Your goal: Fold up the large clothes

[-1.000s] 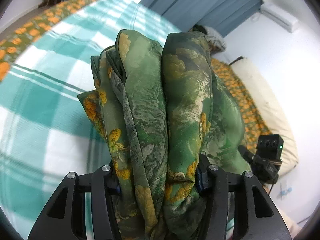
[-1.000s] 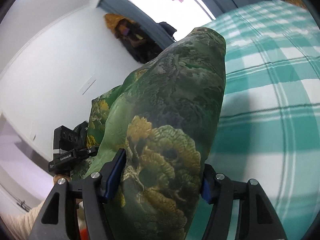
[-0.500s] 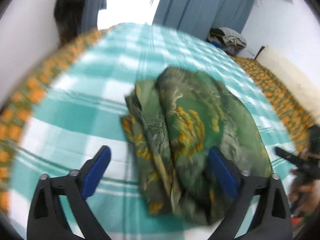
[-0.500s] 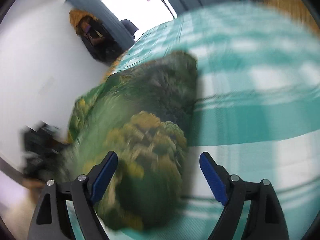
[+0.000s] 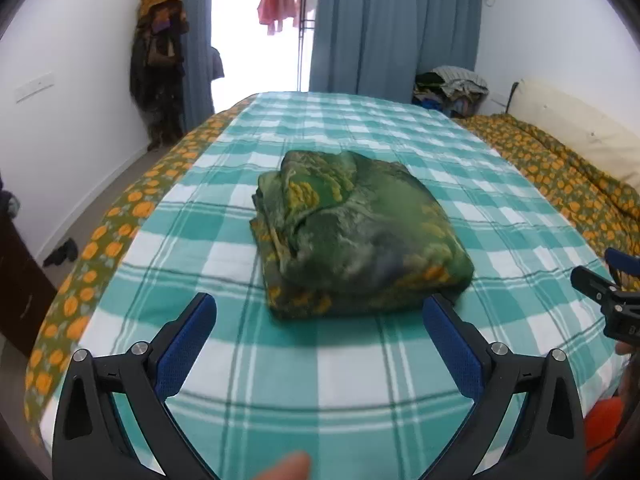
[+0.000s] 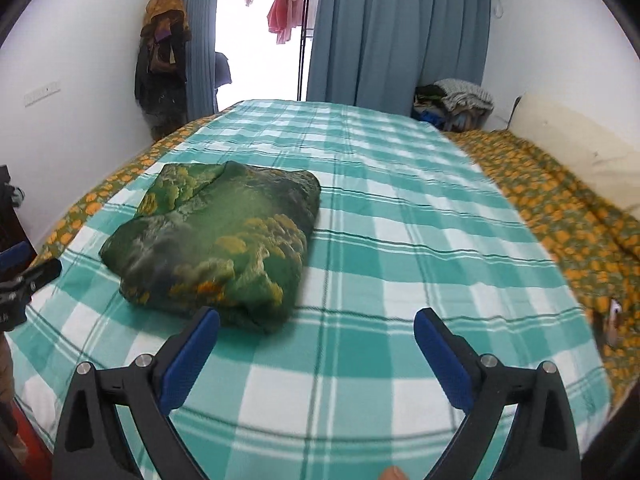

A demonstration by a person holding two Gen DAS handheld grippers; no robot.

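On the checked bed cover (image 5: pixel 360 360), toward its left side, the folded green garment (image 5: pixel 352 236) rests as a compact bundle, apparently set down finished. Both the left hand-held gripper (image 5: pixel 318 312) and the right hand-held gripper (image 6: pixel 316 324) hang near it, the right's jaws opening, the left's spread wide, nothing between them. No readable writing shows.

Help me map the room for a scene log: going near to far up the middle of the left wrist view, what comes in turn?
Left gripper → folded green garment → checked bedspread → blue curtain.
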